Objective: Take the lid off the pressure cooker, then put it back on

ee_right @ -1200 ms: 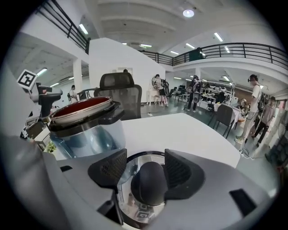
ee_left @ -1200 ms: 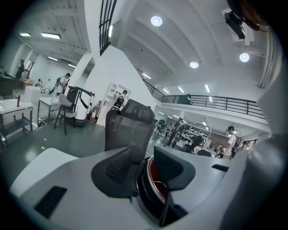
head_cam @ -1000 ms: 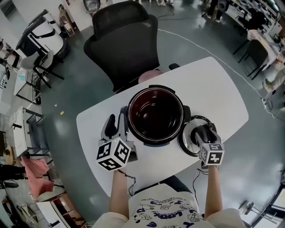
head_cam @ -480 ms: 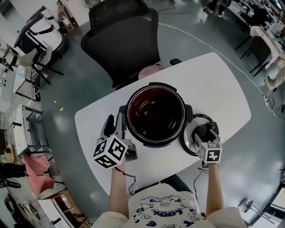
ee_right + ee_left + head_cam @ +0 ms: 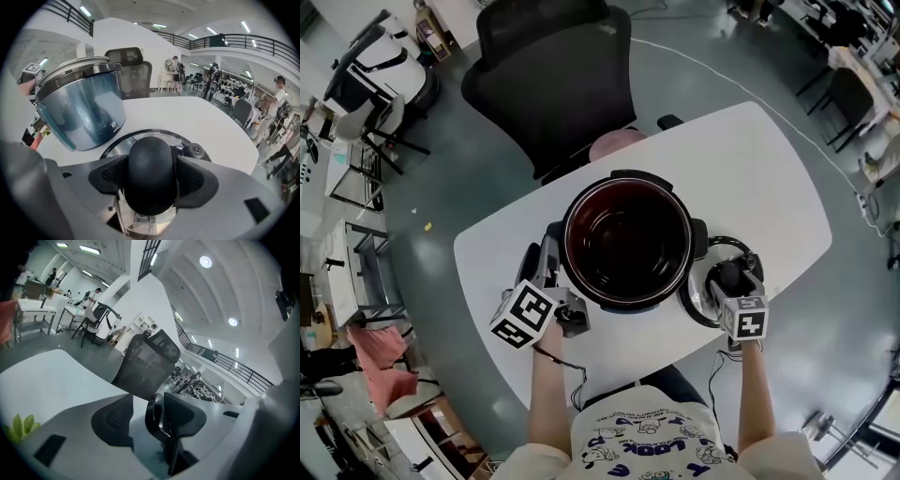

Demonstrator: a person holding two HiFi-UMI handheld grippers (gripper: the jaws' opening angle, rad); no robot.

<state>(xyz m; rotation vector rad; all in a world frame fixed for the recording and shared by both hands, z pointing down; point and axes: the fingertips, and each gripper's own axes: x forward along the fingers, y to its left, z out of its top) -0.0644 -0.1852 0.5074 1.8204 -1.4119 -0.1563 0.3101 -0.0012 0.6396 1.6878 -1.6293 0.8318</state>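
The left gripper has just been spread around the pressure cooker handle, the right gripper around the knob of the lid near the table front edge.

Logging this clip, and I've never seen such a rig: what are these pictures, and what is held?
A person holds a claw in each hand. One picture comes from a head camera looking down; the other two from cameras riding on each claw. On the white table stand an open pressure cooker and, to its right, its lid. The right claw straddles the lid's black knob; the left claw straddles the cooker's side handle. Both claws' jaws have just been opening; nothing is gripped.
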